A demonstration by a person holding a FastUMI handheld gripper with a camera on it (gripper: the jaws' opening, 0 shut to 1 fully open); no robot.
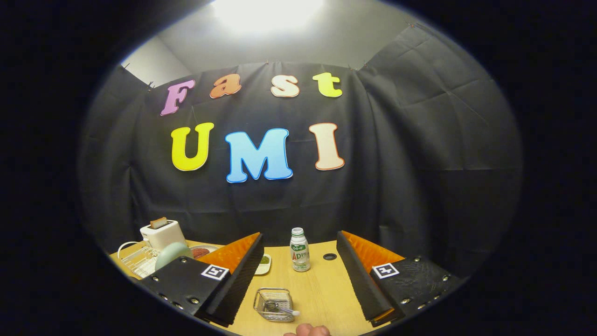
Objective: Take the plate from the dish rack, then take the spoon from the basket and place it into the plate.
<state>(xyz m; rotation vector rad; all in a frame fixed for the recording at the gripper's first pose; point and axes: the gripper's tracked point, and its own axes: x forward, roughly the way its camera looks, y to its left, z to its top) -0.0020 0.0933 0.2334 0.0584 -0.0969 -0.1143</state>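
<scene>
Gripper [298, 280] wide open, nothing held, hanging high over bench near edge; looks like a survey pose w/ both targets ahead, nothing started. Plate [171, 255] stands on edge in rack [139, 261] at bench far-left corner, just beyond left finger, so rim is free to pinch. Spoon [280, 308] lies in basket [274, 304] between fingers, near edge, handle poking out right side = easy grab. Bottle [299, 249] upright mid-bench beyond basket; toaster [162, 233] behind rack. Fingertips [310, 330] of a hand at near edge.

bottle [300, 251] label too small to read.
</scene>
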